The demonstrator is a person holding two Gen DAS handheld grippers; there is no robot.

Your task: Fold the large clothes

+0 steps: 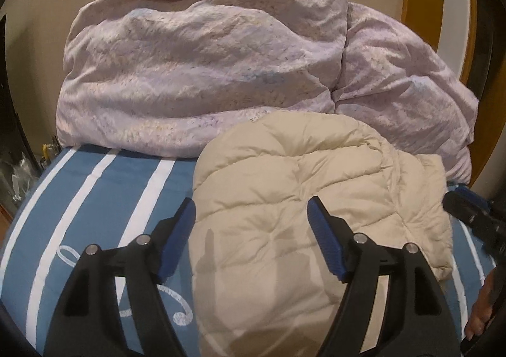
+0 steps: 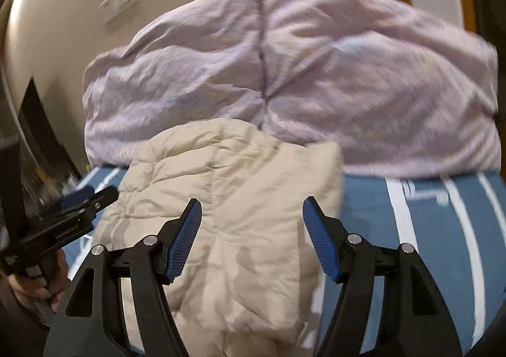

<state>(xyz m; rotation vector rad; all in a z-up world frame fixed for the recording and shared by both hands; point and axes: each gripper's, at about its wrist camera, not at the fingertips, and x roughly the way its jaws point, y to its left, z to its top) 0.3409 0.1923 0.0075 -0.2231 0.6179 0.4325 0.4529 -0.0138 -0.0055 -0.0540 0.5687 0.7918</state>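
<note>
Both hand-held grippers apart, left hand-held gripper (image 1: 251, 241), right hand-held gripper (image 2: 252, 240), cream jacket (image 1: 294, 198) underneath (near edge cut off)

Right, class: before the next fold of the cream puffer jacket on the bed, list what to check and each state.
1. Left tool open, nothing gripped: ok.
2. Right tool open, nothing gripped: ok.
3. Cream puffer jacket lies on the striped bed cover: ok.
4. Jacket flat and neat: not ok, lumpy.
5. Jacket clear of the lilac duvet: not ok, touching.
6. Sleeves tucked: cannot tell.
</note>
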